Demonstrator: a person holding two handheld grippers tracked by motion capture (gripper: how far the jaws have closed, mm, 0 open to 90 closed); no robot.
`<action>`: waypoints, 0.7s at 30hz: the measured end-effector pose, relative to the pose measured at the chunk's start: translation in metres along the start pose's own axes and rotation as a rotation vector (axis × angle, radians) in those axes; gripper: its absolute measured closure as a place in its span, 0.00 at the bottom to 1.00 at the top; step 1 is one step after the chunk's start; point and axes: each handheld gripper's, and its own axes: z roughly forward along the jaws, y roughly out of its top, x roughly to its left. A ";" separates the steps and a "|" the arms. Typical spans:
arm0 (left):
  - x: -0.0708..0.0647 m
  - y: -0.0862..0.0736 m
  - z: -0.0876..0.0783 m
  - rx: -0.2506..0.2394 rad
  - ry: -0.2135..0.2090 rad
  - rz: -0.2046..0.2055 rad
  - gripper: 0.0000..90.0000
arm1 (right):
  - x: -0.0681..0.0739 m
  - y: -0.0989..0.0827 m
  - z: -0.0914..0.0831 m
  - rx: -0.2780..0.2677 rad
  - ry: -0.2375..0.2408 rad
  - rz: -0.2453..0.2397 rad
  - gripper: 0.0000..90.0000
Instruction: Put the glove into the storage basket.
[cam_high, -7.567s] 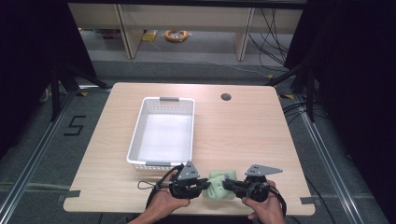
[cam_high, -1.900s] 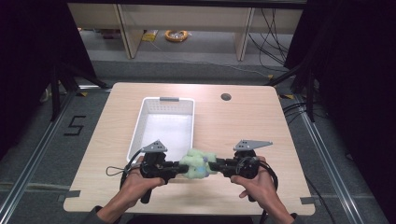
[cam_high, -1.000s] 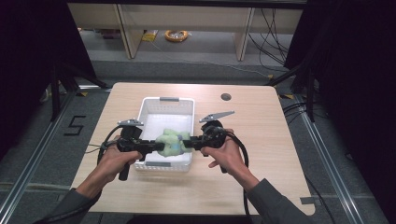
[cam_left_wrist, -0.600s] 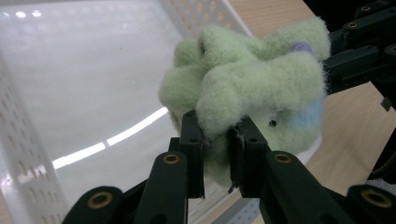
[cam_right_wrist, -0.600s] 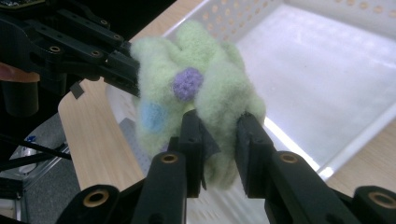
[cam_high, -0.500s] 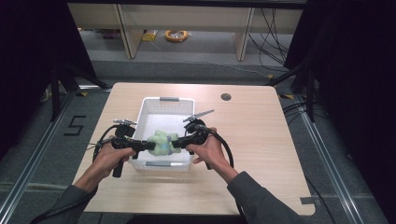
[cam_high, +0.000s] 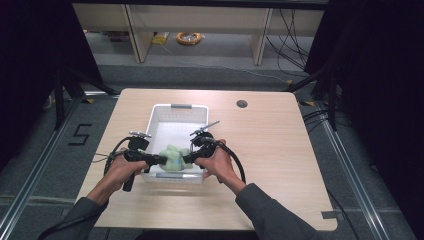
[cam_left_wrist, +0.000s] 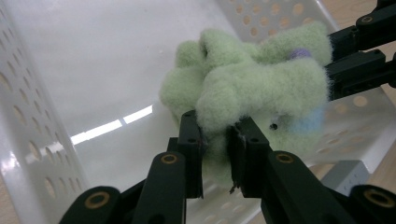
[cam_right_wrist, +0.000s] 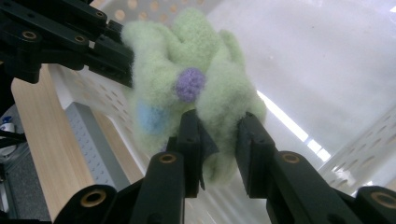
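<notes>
Fuzzy pale-green felt toy (cam_high: 172, 158) with a purple dot and a light-blue patch hangs between my two tongs, just above the near end of the white perforated plastic basket (cam_high: 176, 116) on the light wooden worktop (cam_high: 280, 150). My left tongs (cam_left_wrist: 215, 140) pinch one lobe of the toy, jaws narrow and pressed into the fleece. My right tongs (cam_right_wrist: 219, 135) clamp another lobe from the opposite side, also narrow, with the purple dot just above them. In the high view the left tongs (cam_high: 156, 159) and right tongs (cam_high: 188, 158) face each other across the toy, over the basket's near wall. Behind the toy I see the basket's bare white floor and holed walls.
</notes>
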 end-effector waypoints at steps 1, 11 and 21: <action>0.000 0.000 0.000 0.005 0.002 0.002 0.83 | 0.000 0.000 0.002 -0.015 0.003 -0.013 0.81; 0.001 0.001 0.007 0.040 0.027 0.013 0.82 | 0.003 0.001 0.008 0.020 -0.044 -0.045 0.79; 0.002 0.000 0.010 0.056 0.058 0.016 0.78 | 0.005 0.003 0.013 0.064 -0.073 -0.068 0.70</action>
